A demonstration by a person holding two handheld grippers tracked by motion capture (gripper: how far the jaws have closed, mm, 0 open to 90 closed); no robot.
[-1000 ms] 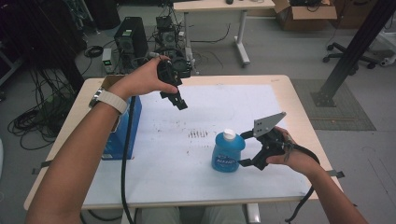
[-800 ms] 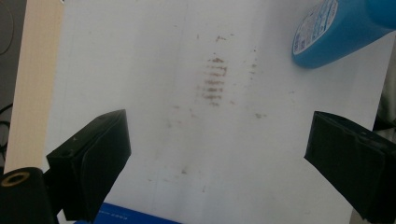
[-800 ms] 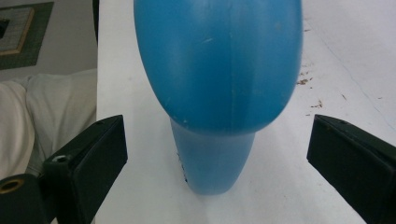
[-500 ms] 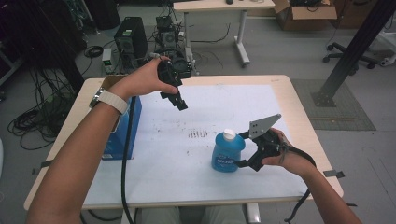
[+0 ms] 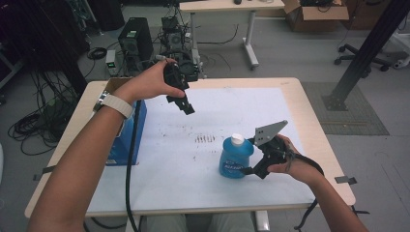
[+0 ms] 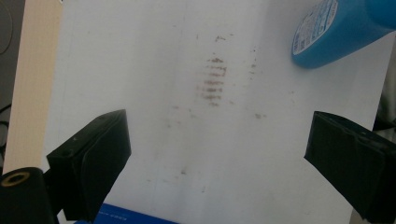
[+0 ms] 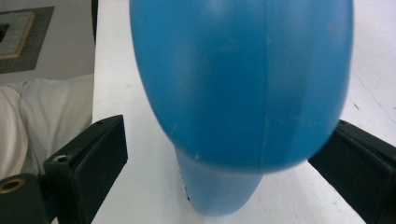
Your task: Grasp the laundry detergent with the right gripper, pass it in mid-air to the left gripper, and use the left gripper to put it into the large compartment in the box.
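Observation:
A blue bottle (image 5: 233, 158) with a white cap (image 5: 237, 139) stands upright on the white mat, right of centre. My right gripper (image 5: 249, 155) is at its right side, open, with one jaw on each side of the bottle's body. In the right gripper view the bottle (image 7: 243, 79) bulges between the spread jaws of the right gripper (image 7: 224, 172), with a gap at the left jaw. My left gripper (image 5: 186, 107) hangs open in the air above the mat's far left part. It (image 6: 219, 154) looks down on the mat, with the bottle (image 6: 336, 28) at the top right.
A blue box (image 5: 129, 137) stands at the table's left edge under my left forearm. Brown smudges (image 5: 205, 139) mark the mat's middle. The wooden table rim (image 5: 316, 125) runs around the mat. Computers and cables (image 5: 135, 41) sit on the floor beyond the far edge.
My right gripper has slid left toward the bottle and now has its open jaws around the bottle's body. The left gripper has stayed in place.

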